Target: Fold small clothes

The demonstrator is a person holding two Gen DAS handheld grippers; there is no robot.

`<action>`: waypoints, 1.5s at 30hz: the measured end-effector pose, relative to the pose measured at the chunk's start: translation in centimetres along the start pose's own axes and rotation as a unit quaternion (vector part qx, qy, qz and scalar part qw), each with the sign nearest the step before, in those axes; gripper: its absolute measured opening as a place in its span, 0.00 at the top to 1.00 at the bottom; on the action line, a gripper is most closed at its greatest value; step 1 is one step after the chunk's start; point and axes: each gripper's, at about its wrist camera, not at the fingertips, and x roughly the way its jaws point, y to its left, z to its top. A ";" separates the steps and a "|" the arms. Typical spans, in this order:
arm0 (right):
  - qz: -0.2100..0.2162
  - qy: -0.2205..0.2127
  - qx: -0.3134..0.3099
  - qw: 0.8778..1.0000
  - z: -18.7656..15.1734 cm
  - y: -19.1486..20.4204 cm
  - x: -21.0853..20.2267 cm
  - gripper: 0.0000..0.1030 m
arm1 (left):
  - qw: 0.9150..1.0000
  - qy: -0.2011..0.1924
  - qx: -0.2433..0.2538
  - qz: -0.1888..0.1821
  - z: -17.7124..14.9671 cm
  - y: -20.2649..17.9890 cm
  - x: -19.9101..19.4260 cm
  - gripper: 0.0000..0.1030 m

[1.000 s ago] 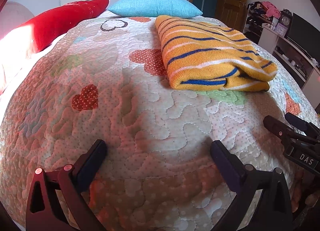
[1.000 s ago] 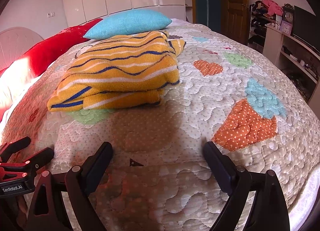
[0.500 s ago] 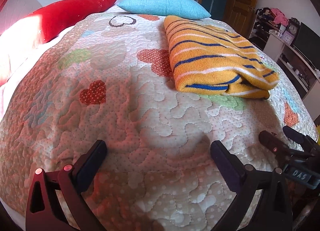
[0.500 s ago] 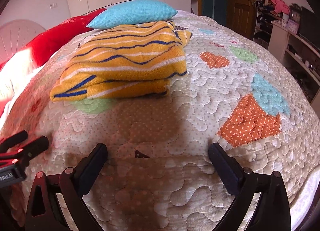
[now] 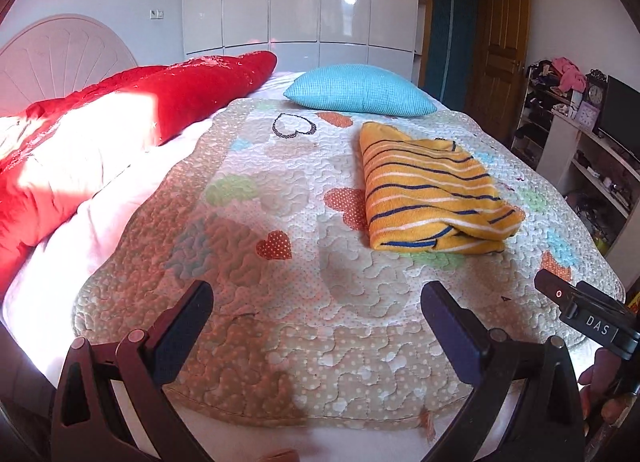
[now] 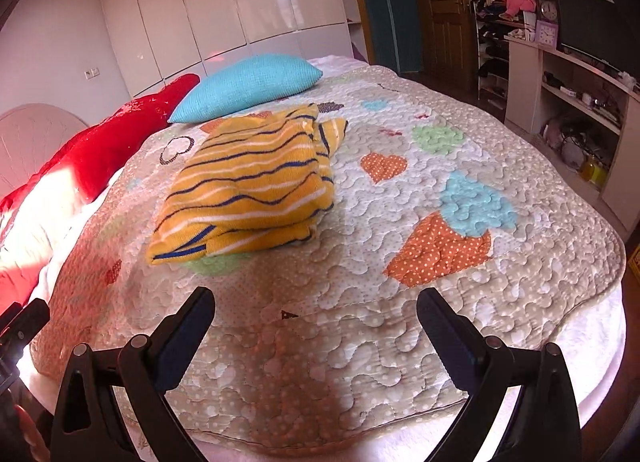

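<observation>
Folded striped top (image 5: 432,189) mid quilt (image 5: 280,342), both grippers (image 5: 316,322) (image 6: 316,322) spread wide, w/ nothing held

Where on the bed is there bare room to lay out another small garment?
The quilt is bare between the folded striped garment and the red pillow, and along the near edge by both open tools. The right-hand strip past the garment is also free. Pillows crowd the head end.

1. Left wrist view: low at the foot edge of the heart-patterned quilted bedspread (image 5: 280,326), facing the white arched headboard (image 5: 60,57).
2. Right wrist view: same edge, further right, angled left.
3. Both share the folded yellow striped knit garment (image 5: 432,193) (image 6: 248,181), mid-distance, and the turquoise textured pillow (image 5: 360,91) (image 6: 248,85).
</observation>
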 end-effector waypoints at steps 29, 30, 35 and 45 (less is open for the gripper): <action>-0.006 0.013 -0.043 0.999 -1.1 2.3 0.4 0.01 | 0.999 0.043 0.012 0.014 -1.7 -0.7 0.8 0.00; -0.007 0.012 -0.046 0.999 -1.2 2.3 0.4 0.01 | 0.999 0.045 0.011 0.013 -1.7 -0.7 0.9 0.00; -0.014 0.005 -0.061 0.998 -1.3 2.9 0.2 0.01 | 0.998 0.057 0.005 0.010 -2.0 -0.5 1.5 0.00; -0.015 0.006 -0.079 0.997 -1.6 3.6 0.5 0.01 | 0.998 0.068 -0.005 0.012 -2.4 0.0 2.1 0.00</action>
